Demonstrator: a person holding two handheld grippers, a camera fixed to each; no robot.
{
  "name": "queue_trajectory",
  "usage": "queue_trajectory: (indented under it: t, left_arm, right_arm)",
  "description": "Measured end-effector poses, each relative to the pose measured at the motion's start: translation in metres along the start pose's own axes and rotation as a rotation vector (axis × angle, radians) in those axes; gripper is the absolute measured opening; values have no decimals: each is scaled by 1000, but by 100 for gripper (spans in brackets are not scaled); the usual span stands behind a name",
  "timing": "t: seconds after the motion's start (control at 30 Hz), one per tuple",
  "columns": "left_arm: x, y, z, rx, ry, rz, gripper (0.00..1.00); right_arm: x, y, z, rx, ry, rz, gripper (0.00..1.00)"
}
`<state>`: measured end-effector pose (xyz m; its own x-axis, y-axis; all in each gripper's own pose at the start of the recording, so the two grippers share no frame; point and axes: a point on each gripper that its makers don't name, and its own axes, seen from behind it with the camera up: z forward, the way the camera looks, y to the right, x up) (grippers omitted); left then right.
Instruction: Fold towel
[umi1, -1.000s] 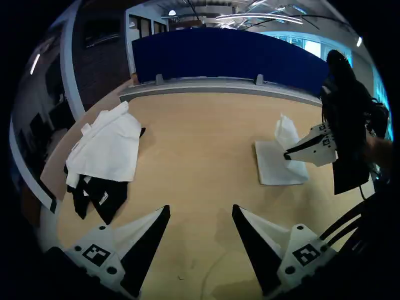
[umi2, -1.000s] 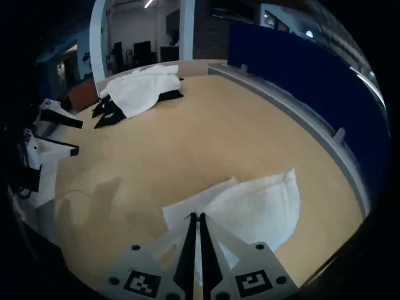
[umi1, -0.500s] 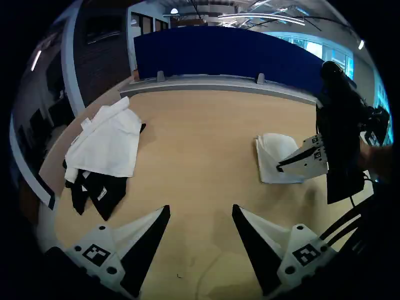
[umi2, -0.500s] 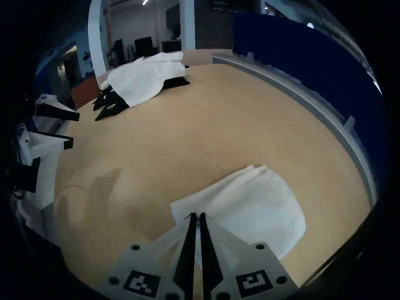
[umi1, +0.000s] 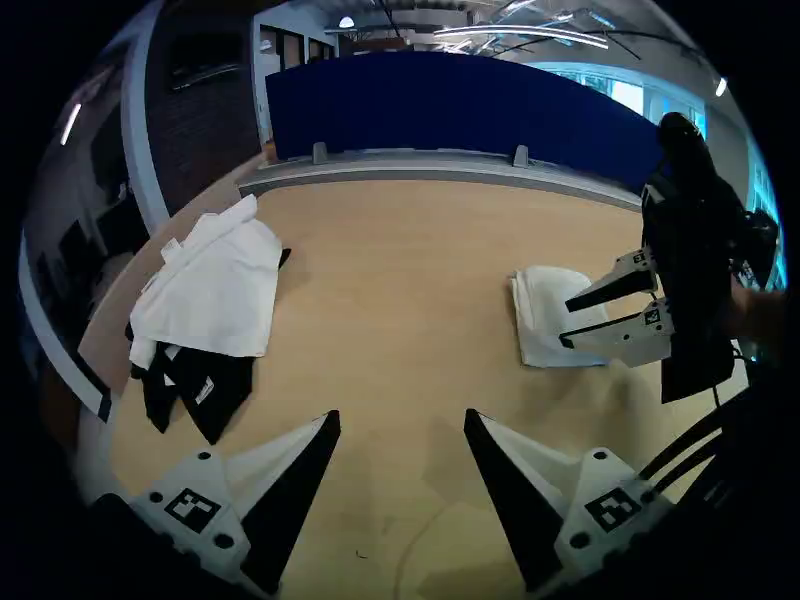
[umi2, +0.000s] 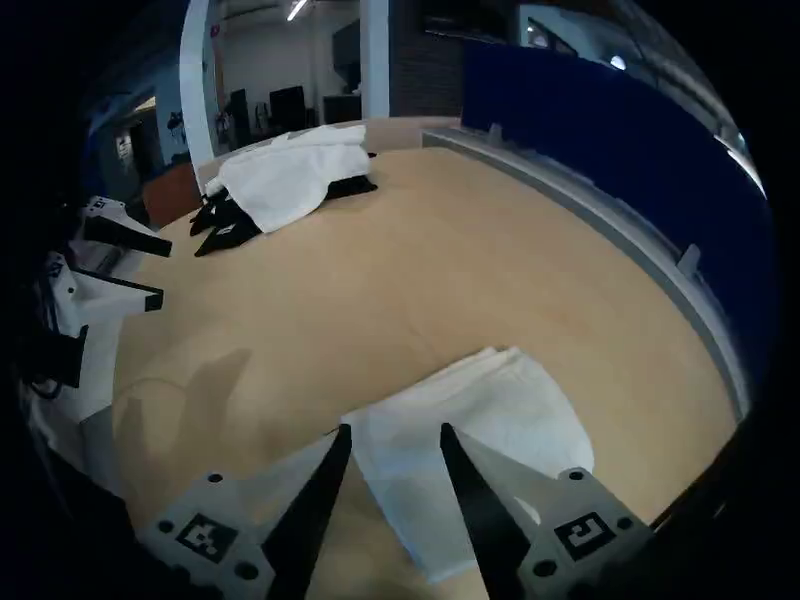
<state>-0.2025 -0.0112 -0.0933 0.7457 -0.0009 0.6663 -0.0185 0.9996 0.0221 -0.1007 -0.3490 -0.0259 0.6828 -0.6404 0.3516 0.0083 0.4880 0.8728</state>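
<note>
Towel (umi2: 500, 410) is lying folded near the table (umi1: 400, 270) edge, under the right gripper (umi2: 394, 428), its fingers spread; the left gripper (umi1: 401, 413), also spread, is hovering well apart.

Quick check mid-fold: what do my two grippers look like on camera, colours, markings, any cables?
Both the left gripper and right gripper have white wedge fingers tapering to points, with black inner faces. Each finger carries a square black-and-white marker near its base. In the left gripper view, a black housing sits behind the right gripper, and black cables run at lower right.
</note>
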Motion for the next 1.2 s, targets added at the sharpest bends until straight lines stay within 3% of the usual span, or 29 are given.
queue_trajectory:
  t: [0.37, 0.8, 1.0, 1.2]
  left_arm:
    - [2, 2, 1, -3, 2, 1, 92]
    - [3, 6, 1, -8, 3, 3, 92]
    - [4, 10, 3, -13, 3, 8, 92]
    - [5, 12, 2, -15, 5, 13, 92]
  right_arm:
    - [-20, 8, -13, -39, -14, 29, 69]
    - [-80, 32, -39, -127, -75, 106, 69]
    - [-94, 37, -41, -141, -95, 124, 68]
    - [-101, 38, -38, -148, -107, 126, 60]
